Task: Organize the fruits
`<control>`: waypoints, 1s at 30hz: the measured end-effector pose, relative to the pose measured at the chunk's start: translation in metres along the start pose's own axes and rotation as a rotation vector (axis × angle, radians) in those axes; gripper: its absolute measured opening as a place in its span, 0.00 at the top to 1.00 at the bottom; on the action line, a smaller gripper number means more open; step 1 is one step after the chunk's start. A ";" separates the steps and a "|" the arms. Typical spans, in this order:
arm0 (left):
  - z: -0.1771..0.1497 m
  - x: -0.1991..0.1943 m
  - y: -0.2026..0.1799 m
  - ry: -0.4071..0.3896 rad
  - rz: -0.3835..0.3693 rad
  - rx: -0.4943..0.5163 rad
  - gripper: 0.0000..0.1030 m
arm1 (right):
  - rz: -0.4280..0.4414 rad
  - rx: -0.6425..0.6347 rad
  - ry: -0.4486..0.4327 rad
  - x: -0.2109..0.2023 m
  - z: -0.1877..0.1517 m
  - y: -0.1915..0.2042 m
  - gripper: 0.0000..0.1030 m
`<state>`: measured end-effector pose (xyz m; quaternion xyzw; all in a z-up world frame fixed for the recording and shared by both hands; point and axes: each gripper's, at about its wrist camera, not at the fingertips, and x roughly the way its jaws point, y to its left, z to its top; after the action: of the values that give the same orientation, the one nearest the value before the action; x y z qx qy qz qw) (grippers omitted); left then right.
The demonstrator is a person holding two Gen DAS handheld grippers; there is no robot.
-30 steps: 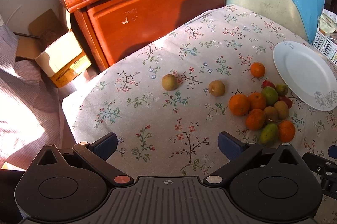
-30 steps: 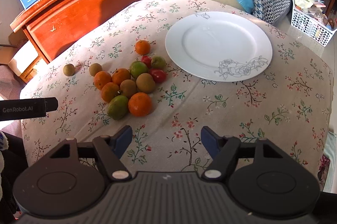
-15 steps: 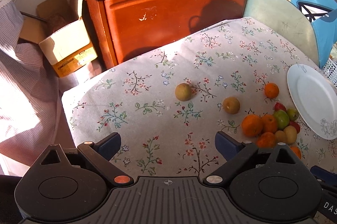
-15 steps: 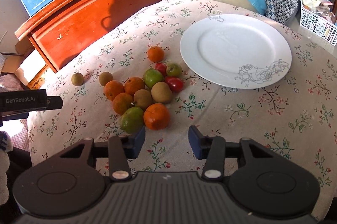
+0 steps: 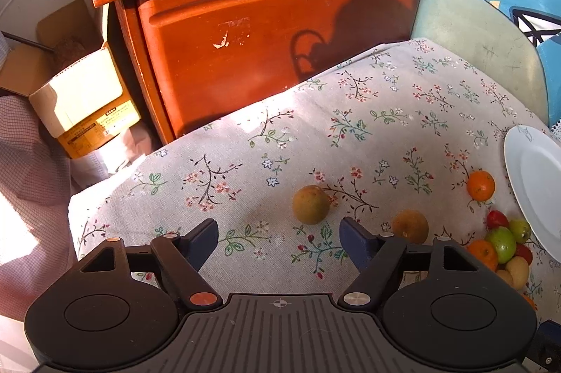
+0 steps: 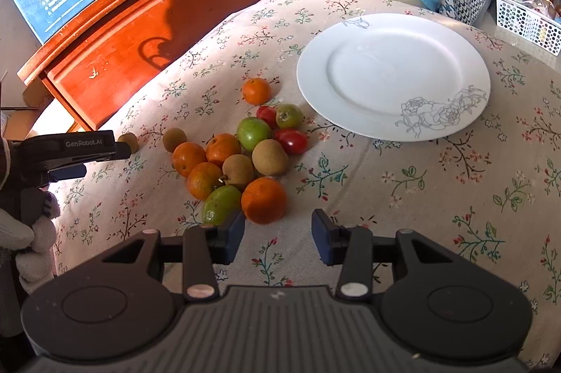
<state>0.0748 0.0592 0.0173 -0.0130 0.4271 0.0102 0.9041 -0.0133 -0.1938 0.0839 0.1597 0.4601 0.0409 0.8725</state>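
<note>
Basket (image 6: pixel 526 19) only in right view

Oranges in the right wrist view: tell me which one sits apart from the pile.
The orange farthest back, just left of the white plate. It touches no other fruit; the other four oranges are packed into the cluster in front of it.

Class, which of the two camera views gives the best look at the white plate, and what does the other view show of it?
The right wrist view: the whole plate shows, bare, with its drawn rose pattern near the rim. The left wrist view catches only a slice of it at the right edge, cut off by the frame.
</note>
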 end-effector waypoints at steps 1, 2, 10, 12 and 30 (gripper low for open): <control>0.001 0.002 -0.001 -0.007 -0.002 0.005 0.28 | 0.003 0.004 0.002 0.001 0.000 0.000 0.58; 0.001 0.004 -0.002 -0.011 -0.002 0.008 0.32 | 0.005 0.007 0.004 0.002 0.000 0.001 0.58; 0.003 0.021 -0.010 -0.014 -0.001 0.041 0.53 | 0.002 0.008 0.005 0.010 -0.001 0.004 0.57; 0.004 0.021 -0.010 -0.022 -0.022 0.040 0.57 | 0.001 0.012 0.002 0.011 0.000 0.003 0.57; -0.004 0.014 -0.015 -0.042 -0.092 0.051 0.78 | 0.032 0.028 -0.016 0.013 0.001 0.002 0.70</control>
<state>0.0804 0.0445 0.0042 -0.0094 0.4071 -0.0419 0.9124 -0.0052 -0.1889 0.0744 0.1797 0.4511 0.0471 0.8729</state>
